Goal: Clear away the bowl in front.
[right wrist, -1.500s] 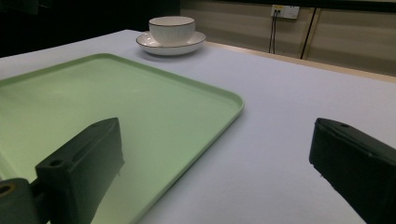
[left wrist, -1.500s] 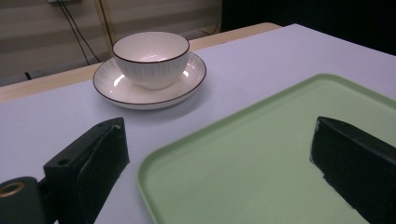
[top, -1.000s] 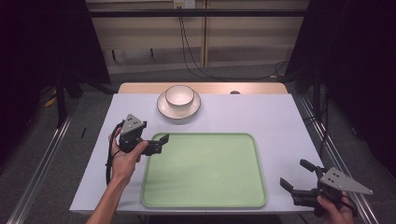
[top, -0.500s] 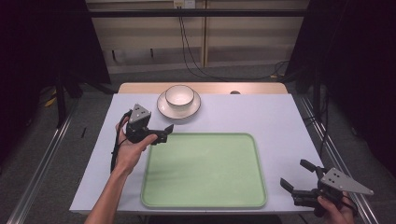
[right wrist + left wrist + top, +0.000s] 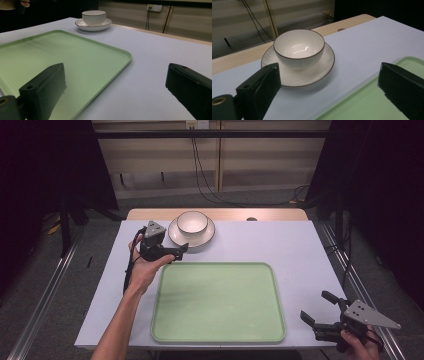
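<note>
L gripper (image 5: 176, 251) has moved up-frame over the last sec: it was at the tray's upper-left corner, now sits just below-left of the plate (image 5: 209, 236) in the upper-centre of the high view. Jaws wide apart, nothing between them. In the left gripper view the bowl (image 5: 298, 48) sits centred between the two black jaws, upper-middle of frame, so the approach looks lined up on it.

Bowl (image 5: 192, 222) still stands upright on the plate, near the far edge of the table (image 5: 300, 245), not touched. Looks empty inside, though glare on the glaze makes that hard to confirm.

R gripper (image 5: 320, 311) hasn't shifted; lower-right corner of the high view, off the tray's right edge, jaws spread, holding nothing. Its own view looks across the tray (image 5: 75, 57) w/ bowl and plate (image 5: 93, 25) small at top centre.

Green tray (image 5: 217, 302) is bare, mid-frame, unmoved.

Read: L hand is closing in for a pick of bowl and/or plate; prob. destined for the tray. Reach phase only, no contact yet. Next needs the jaws to come over a rim before closing; plate rim is low and thin, so slip risk if grabbed shallow.
</note>
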Available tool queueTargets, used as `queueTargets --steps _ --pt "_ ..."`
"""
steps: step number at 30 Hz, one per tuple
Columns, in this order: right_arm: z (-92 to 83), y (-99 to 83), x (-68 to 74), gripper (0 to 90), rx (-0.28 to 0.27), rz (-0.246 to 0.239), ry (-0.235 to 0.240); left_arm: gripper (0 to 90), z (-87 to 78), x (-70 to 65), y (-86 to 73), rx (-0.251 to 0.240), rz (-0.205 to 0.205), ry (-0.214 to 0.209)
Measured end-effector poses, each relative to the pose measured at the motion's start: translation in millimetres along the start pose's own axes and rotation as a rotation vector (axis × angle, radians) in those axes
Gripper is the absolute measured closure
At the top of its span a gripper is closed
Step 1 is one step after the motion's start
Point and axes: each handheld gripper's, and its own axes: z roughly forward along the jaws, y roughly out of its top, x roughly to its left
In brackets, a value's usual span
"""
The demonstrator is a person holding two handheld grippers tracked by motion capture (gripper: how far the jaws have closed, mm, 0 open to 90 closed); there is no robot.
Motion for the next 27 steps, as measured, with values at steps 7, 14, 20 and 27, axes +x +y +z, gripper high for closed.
queueTargets --steps 7,14,20,27 --pt "-0.1 0.1 0.8 2.6 0.003 0.004 0.011 6.2 16.4 10.0 16.2 0.033 -0.008 0.025" --pt "0.1 0.0 0.8 2.7 -0.002 -0.001 0.011 9.3 34.6 17.5 27.6 0.069 0.012 0.061" --pt "1.2 0.0 3.1 2.7 0.001 -0.008 0.015 12.6 49.0 25.1 34.8 0.113 -0.032 0.074" --pt "0.4 -0.6 1.4 2.7 0.002 -0.003 0.023 16.4 67.1 34.6 39.9 0.175 -0.036 0.096"
